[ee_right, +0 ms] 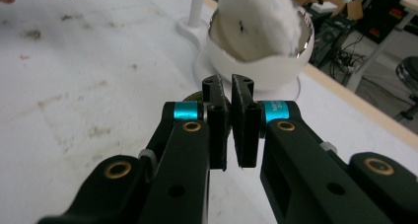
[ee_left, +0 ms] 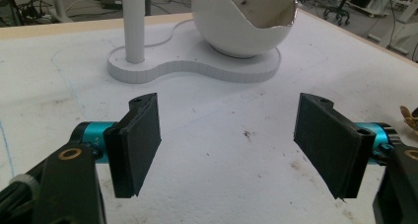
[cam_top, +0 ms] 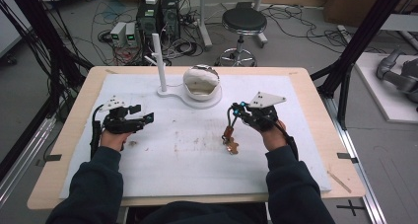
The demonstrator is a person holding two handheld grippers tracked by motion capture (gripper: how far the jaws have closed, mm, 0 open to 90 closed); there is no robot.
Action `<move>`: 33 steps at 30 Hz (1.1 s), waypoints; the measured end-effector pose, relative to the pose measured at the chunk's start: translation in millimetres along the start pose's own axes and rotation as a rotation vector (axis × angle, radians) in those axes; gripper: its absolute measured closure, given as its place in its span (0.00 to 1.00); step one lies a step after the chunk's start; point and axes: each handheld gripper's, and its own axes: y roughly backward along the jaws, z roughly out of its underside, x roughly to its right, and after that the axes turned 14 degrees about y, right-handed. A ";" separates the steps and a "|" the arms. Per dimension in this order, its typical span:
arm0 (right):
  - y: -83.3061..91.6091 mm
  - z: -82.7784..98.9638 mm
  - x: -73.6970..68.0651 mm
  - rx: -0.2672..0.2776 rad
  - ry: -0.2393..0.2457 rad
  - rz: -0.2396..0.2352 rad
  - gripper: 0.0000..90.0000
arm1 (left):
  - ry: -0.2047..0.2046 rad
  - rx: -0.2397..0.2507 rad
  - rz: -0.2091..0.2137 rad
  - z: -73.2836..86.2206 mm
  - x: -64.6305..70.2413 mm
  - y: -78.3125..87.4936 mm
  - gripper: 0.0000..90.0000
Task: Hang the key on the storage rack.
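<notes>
A brown trinket (cam_top: 229, 139) hangs from my right gripper (cam_top: 230, 116), and its tan lower end (cam_top: 232, 147) sits at the white mat. In the right gripper view the jaws (ee_right: 230, 83) stand almost together, with a bit of dark gold (ee_right: 195, 94) behind them. The exact grip point is hidden. My left gripper (cam_top: 145, 118) rests at the left of the mat, its jaws wide apart with nothing between the pads (ee_left: 229, 105). The tan trinket (ee_left: 409, 119) peeks in at the right edge of the left gripper view.
A white stand at the back of the mat has a post (cam_top: 158, 61) (ee_left: 133, 21) and an egg-shaped open bowl (cam_top: 201, 83) (ee_left: 246, 26) (ee_right: 256, 41) on one flat base (cam_top: 170, 92). The stained white mat (cam_top: 187, 160) covers the wooden table. A stool (cam_top: 243, 21) and cables lie beyond.
</notes>
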 end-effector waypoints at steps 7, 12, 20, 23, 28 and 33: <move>-7.2 -35.9 12.1 0.026 0.061 0.025 0.97 | 0.009 0.007 0.000 -0.6 -2.1 1.4 0.29; -15.5 -65.9 19.7 0.054 0.104 0.044 0.97 | 0.010 0.006 0.001 -0.3 -1.2 0.8 0.30; -37.5 -95.6 27.3 0.069 0.135 0.052 0.97 | 0.006 0.008 0.008 -0.4 -1.2 1.2 0.31; -53.1 -111.1 28.8 0.079 0.152 0.054 0.97 | 0.003 0.009 0.011 -0.4 -0.6 1.5 0.31; -77.8 -136.8 28.5 0.091 0.177 0.045 0.97 | -0.005 0.011 0.011 -0.6 -0.3 2.2 0.31; -97.1 -158.9 27.0 0.089 0.199 0.037 0.97 | -0.002 0.014 0.013 -1.0 -0.8 3.6 0.31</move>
